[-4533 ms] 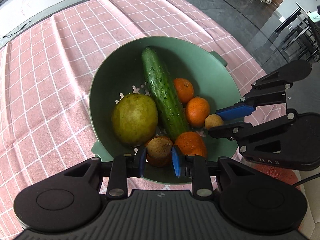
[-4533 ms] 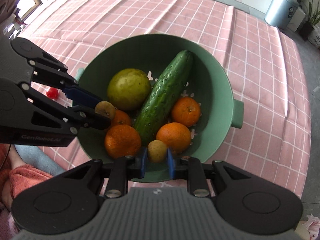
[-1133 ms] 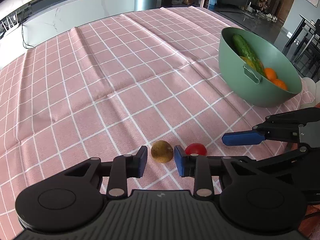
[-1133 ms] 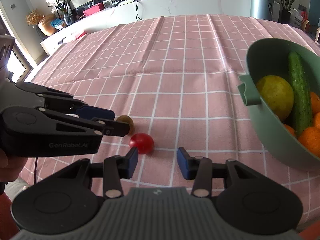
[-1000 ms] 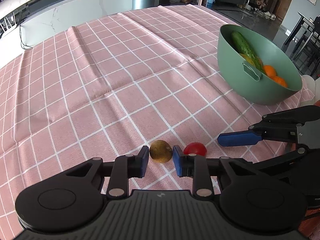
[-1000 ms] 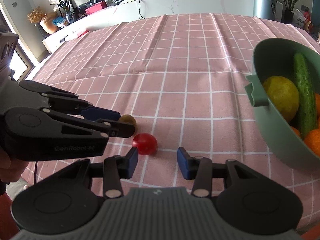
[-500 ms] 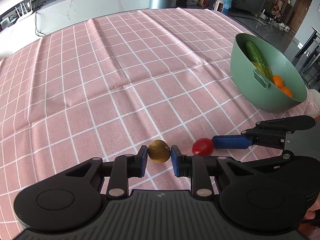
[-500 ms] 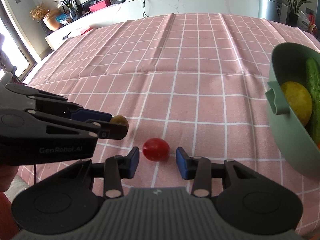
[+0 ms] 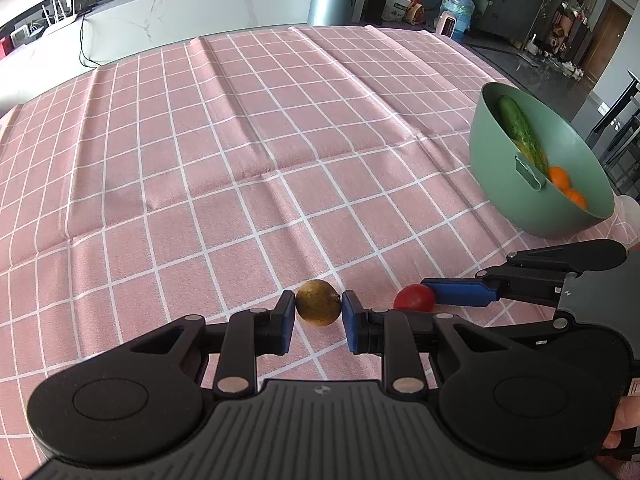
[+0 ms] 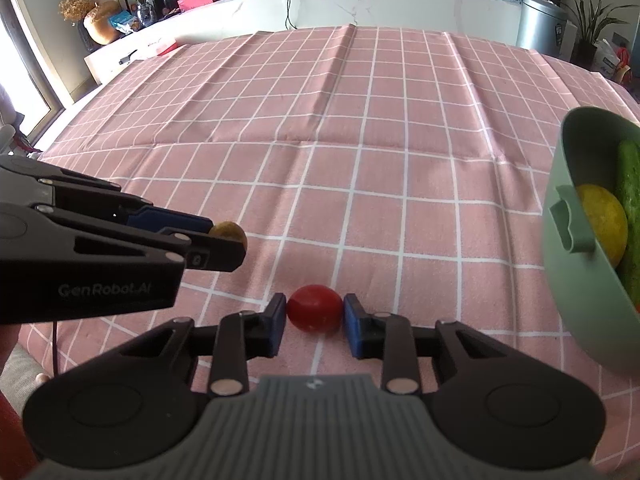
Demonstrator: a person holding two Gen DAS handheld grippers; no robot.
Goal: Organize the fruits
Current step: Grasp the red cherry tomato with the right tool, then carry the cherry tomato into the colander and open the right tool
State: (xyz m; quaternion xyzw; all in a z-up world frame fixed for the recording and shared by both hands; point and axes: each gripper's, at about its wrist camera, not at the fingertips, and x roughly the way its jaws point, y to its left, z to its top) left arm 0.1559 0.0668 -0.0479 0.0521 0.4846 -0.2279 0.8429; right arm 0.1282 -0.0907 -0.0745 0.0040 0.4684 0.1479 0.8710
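We see the left hand-held gripper (image 9: 319, 316) clamped on a small brown-green fruit (image 9: 318, 302) resting on the table (image 9: 240, 152). At its 3 o'clock, the right hand-held gripper (image 10: 315, 322) brackets a red tomato (image 10: 315, 308), pads apparently touching it, though contact is hard to confirm. Toward 2 o'clock sits the green bowl (image 9: 516, 196), holding a cucumber (image 9: 519, 127) and oranges (image 9: 559, 178).

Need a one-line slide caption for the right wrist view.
Right tool closing around a red tomato on the pink checked cloth, green bowl at right.
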